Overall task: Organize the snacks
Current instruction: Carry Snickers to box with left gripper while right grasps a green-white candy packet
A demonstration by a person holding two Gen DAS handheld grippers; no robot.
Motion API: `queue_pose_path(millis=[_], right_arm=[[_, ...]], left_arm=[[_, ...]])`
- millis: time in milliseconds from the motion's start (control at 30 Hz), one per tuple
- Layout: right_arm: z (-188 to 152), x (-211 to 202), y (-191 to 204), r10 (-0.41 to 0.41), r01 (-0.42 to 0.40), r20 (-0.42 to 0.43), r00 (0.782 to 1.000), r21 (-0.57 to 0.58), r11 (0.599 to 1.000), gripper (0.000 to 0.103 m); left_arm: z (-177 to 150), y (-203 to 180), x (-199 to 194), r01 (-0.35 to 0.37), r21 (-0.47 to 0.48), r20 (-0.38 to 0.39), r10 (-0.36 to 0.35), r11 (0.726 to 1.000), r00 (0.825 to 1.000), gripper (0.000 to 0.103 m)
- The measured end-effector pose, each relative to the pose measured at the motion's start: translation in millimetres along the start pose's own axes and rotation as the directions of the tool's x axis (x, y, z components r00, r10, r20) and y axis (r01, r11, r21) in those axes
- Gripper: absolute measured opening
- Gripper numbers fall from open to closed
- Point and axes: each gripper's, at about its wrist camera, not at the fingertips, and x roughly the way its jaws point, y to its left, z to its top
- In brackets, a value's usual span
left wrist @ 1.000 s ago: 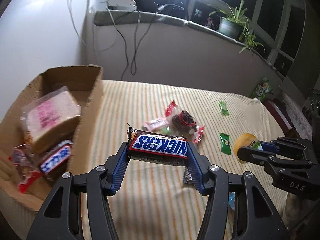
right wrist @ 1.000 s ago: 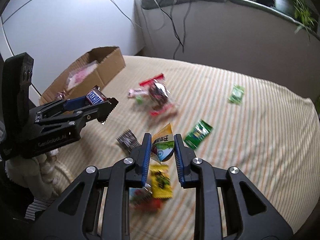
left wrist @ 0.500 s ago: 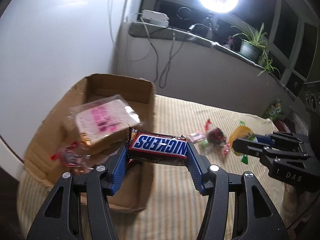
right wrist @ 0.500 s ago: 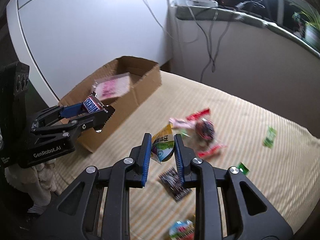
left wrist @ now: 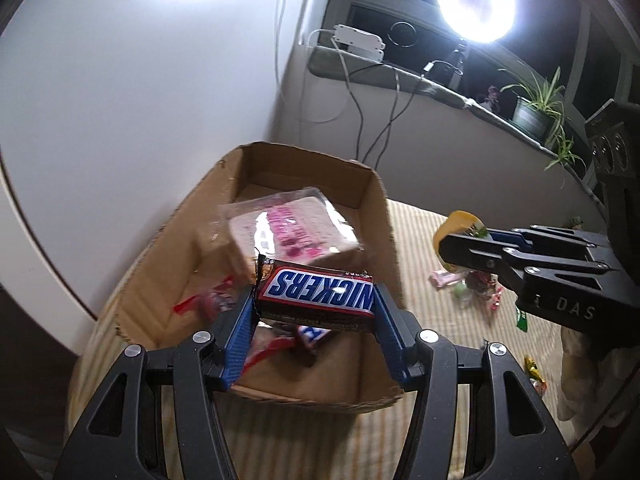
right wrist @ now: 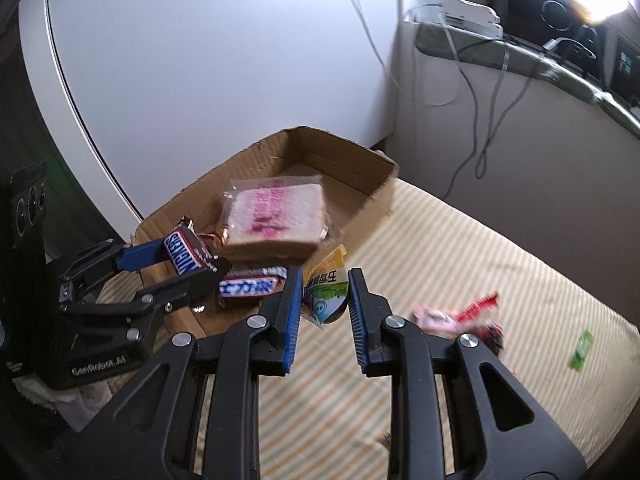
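Item one, my left gripper (left wrist: 316,306): pinches a chocolate bar (left wrist: 318,296) crosswise between its blue pads, label facing me upside down. A second ago this bar hung over the striped cloth (left wrist: 440,344) with the cardboard box (left wrist: 384,216) off to the gripper's left; now the box lies directly beneath and ahead of the fingers.

Item two, my right gripper (right wrist: 325,294): pressed nearly together on a small yellow-and-green snack packet (right wrist: 326,292), which stands upright between the pads. Earlier the packet hung above the scattered snacks in the middle of the cloth; now it sits just beside the box's near right wall, and the loose wrappers (right wrist: 460,316) lie off to the gripper's right.

Item three, box contents (as seen past the left fingers): a wrapped slice of bread (left wrist: 296,228) just beyond the bar, a second chocolate bar (right wrist: 248,286) below it, and a red wrapper (left wrist: 204,300) to the left.

Item four, pose: both grippers tilt downward toward the box, the left one over its open top, the right one alongside, fingertips near each other but apart.
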Motion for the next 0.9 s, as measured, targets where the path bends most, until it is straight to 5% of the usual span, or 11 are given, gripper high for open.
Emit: queue_pose_path(millis=[900], right_arm=[[22, 60, 35, 0.035, -0.039, -0.061, 0.998, -0.070, 0.997, 0.024]], left_arm=[[-4, 34, 1, -0.035, -0.050, -0.021, 0.034, 0.998, 0.999, 0.057]])
